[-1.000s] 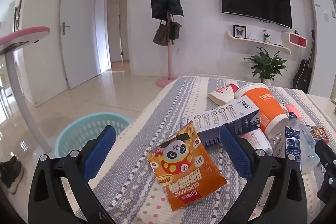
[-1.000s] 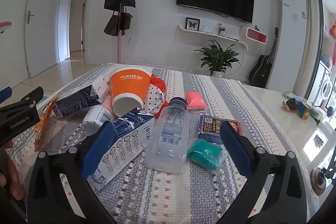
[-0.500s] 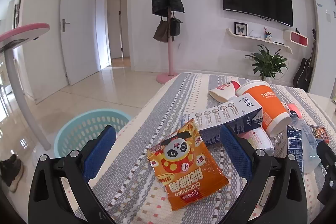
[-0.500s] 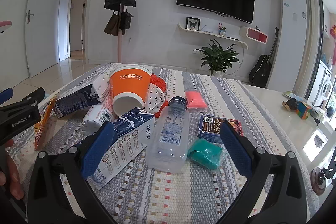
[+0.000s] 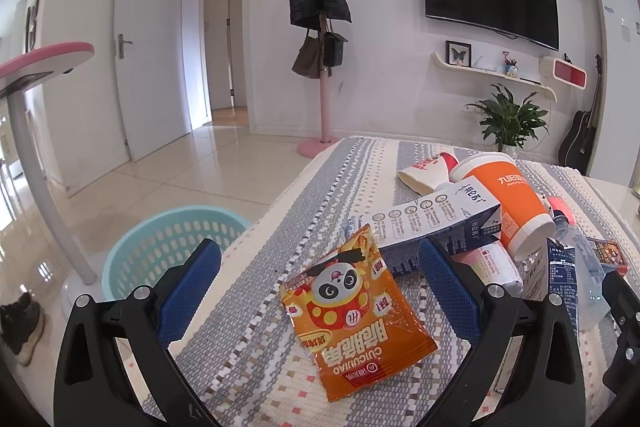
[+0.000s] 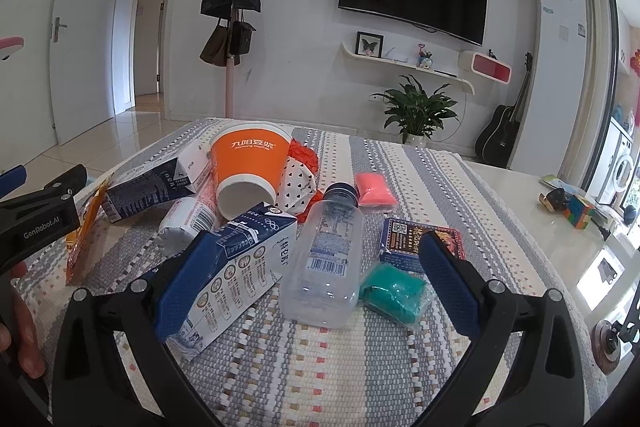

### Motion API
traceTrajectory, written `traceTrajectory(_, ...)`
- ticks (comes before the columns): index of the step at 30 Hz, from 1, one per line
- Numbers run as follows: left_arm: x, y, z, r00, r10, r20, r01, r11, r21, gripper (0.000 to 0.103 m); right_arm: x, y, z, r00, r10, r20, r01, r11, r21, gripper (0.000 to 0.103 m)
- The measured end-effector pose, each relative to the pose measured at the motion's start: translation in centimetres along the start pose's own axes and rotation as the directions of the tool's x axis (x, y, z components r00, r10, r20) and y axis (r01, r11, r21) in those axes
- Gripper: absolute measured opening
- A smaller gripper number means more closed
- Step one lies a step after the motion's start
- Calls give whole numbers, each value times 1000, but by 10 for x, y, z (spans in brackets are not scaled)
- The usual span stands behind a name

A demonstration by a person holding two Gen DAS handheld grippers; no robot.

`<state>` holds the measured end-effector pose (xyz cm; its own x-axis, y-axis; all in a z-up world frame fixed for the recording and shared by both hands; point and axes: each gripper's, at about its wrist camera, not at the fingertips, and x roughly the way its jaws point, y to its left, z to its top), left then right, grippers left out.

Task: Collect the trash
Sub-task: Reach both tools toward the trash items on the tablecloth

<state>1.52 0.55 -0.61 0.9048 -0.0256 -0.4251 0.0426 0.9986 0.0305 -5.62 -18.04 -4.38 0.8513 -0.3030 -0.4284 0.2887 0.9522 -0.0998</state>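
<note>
Two grippers: mine, both with jaws wide, holding nothing.
Left gripper [image 5: 320, 291]: astride the snack bag [image 5: 354, 315] on the worktop [image 5: 280, 227].
Right gripper [image 6: 316, 287]: astride the bottle [image 6: 326, 259].
Basket [image 5: 132, 259]: on the floor, left.

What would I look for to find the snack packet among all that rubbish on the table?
Start at the striped woven tablecloth and go to its edge nearest the light blue basket on the floor. The snack packet lies flat there, just in front of the long milk carton, between the left gripper's open fingers. It is the only orange foil bag, printed with a cartoon panda.
</note>
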Motion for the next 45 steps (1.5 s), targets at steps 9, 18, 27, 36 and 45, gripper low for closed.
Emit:
traceTrajectory(9, -8, 3, 0, 1000, 3, -5, -3, 1000, -1, 96, 0, 0, 0, 1000, -2, -2, 2, 1000, -2, 97)
traceTrajectory(18, 2, 1, -2, 1000, 4, -6, -4, 1000, -4, 96, -1, -2, -1, 1000, -3, -4, 3, 1000, 2, 97)
traceTrajectory(27, 1, 5, -2, 1000, 6, 1, -6, 1000, -23, 96, -2, -1, 0, 1000, -16, 2, 16, 1000, -3, 97)
traceTrajectory(36, 0, 27, -3, 999, -29, -29, 25, 991, -129, 96, -3, -1, 0, 999, -41, -3, 40, 999, -22, 86)
traceTrajectory(45, -8, 3, -4, 1000, 2, 19, -1, 1000, -29, 96, 0, 2, 1, 999, -36, -7, 36, 999, -24, 86)
